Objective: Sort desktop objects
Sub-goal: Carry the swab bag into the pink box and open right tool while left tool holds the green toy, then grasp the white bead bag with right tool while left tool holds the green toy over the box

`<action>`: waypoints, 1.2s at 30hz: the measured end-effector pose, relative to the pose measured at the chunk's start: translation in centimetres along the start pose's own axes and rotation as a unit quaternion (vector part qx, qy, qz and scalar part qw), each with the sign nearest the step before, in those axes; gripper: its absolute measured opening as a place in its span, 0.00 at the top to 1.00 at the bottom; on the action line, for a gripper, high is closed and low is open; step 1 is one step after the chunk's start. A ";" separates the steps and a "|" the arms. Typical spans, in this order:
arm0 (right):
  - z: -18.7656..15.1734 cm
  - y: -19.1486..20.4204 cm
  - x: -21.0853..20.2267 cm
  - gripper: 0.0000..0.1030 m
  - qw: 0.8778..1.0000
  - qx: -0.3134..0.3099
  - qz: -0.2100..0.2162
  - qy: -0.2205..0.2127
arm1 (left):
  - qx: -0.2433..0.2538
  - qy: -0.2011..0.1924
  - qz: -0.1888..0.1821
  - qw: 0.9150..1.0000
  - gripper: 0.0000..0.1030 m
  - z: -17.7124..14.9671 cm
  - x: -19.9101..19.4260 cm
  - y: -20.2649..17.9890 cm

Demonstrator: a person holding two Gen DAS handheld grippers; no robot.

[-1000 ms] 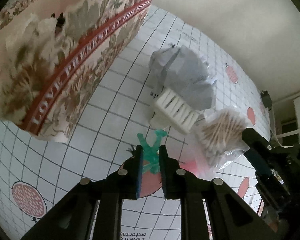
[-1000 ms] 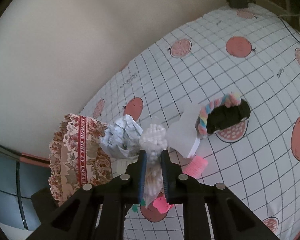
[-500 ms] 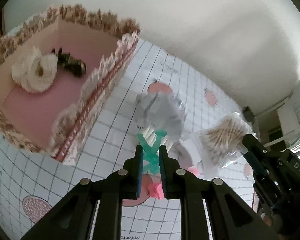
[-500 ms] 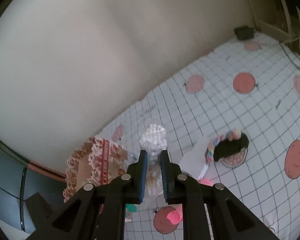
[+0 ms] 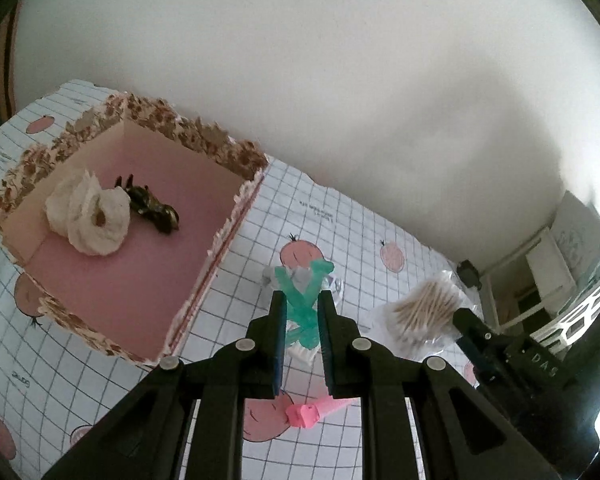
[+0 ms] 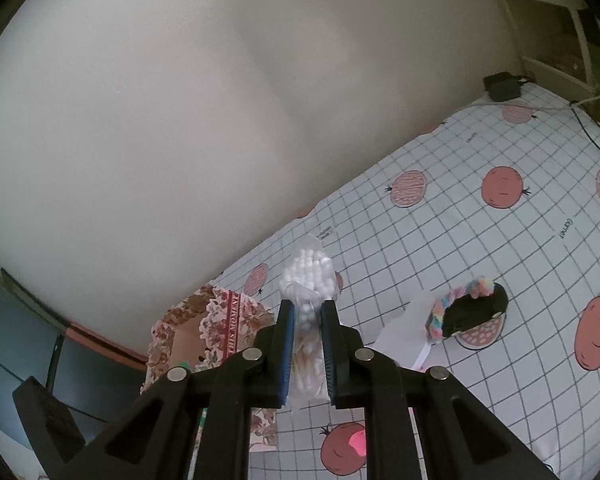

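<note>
Desktop objects are split between the checked cloth (image 5: 340, 236) and both grippers. The green clip (image 5: 302, 304) is pinched between the nearly closed jaws of the left gripper (image 5: 302, 312), and the bag of swabs (image 6: 308, 280) is clamped in the nearly closed right gripper (image 6: 307, 320); both are held clear above the cloth.

Compared with a second ago, both grippers have been raised and tipped up: the box (image 5: 120, 248), then seen close and from the side, is now seen from above, with its pink floor, a white wad (image 5: 88, 216) and a dark object (image 5: 152, 208) exposed. The crumpled paper (image 5: 332, 284), formerly large, is now small behind the clip. The pink piece (image 5: 312, 412) has come into view near the cloth's near edge.

On the box wall in the right view, red-band lettering is visible but not fully legible. "DAS" is read on the right gripper's body (image 5: 540, 360). Small print on the cloth is too blurred to read.

Both grippers are angled downward toward the cloth; the striped band (image 6: 452, 308) and black pouch (image 6: 476, 312) lie toward the right edge.
</note>
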State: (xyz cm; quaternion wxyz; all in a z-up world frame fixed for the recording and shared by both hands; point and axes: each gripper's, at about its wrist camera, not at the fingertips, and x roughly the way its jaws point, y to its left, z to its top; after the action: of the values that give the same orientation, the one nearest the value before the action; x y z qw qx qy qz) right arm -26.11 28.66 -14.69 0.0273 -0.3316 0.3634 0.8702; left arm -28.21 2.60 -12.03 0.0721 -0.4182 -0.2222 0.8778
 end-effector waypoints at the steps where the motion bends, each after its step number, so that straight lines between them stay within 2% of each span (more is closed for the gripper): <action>1: -0.1 0.1 0.0 0.86 1.000 -0.002 0.003 0.000 | -0.003 -0.003 -0.001 1.000 0.85 0.2 -0.1 0.1; 12: -1.4 4.1 0.4 0.86 0.997 -0.051 0.056 0.002 | -0.032 -0.042 0.003 0.999 0.85 2.0 -2.3 2.6; 14: -1.8 4.9 0.4 0.91 0.996 -0.059 0.066 0.002 | -0.038 -0.048 0.005 0.998 0.85 2.3 -2.8 3.3; 19: -2.8 6.3 1.0 0.91 0.994 -0.075 0.073 0.012 | -0.053 -0.061 0.009 0.997 0.85 2.7 -3.9 5.0; 24: -3.2 6.8 1.4 0.91 0.994 -0.093 0.050 0.018 | -0.067 -0.063 0.009 0.996 0.85 2.8 -4.3 6.4; 25: -3.3 6.6 1.6 0.88 0.994 -0.093 0.048 0.024 | -0.071 -0.063 0.008 0.995 0.85 2.9 -4.3 6.7; 31: -3.5 4.5 3.4 0.88 0.994 -0.089 -0.009 0.069 | -0.085 -0.056 0.003 0.995 0.85 2.7 -4.2 7.6; 33: -3.6 3.7 3.9 0.81 0.993 -0.088 -0.027 0.079 | -0.089 -0.055 0.001 0.995 0.85 2.7 -4.1 7.8; 34: -3.7 3.4 4.0 0.73 0.993 -0.084 -0.032 0.080 | -0.090 -0.055 -0.001 0.994 0.85 2.7 -4.1 7.9; 36: -3.6 2.8 3.9 0.69 0.994 -0.077 -0.036 0.073 | -0.091 -0.055 -0.003 0.994 0.85 2.6 -4.1 7.9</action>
State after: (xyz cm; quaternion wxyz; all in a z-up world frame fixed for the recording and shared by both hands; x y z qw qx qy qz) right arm -27.97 23.51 -17.18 0.0062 -0.4083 0.2846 0.8673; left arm -27.14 -6.53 -11.29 0.0243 -0.3739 -0.3064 0.8751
